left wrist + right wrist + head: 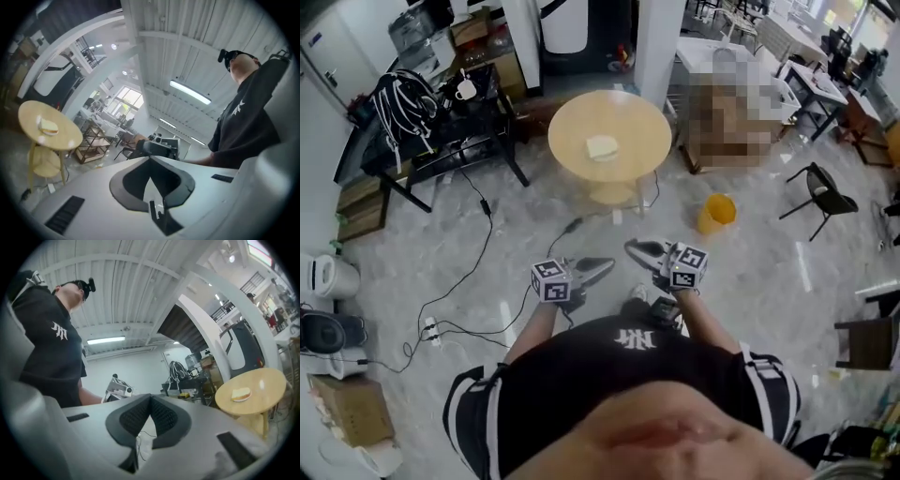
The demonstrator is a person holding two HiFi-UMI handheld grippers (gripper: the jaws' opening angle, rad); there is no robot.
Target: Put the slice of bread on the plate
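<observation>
While the left gripper (607,265) and right gripper (630,247) hang empty at the waist, the bread (602,147) lies on the table (647,122) ahead.

Each tool has its jaws pressed together, tips meeting on nothing, and the two point inward at each other close to the person's body. The round table stands well apart from them. The bread sits near its middle, straight ahead and roughly between the two tools, so I'd say neither hand is clearly nearer. The slice looks squarish, with no long axis to line up on. It seems to rest on something pale, perhaps the plate, though from here I can't tell.
</observation>
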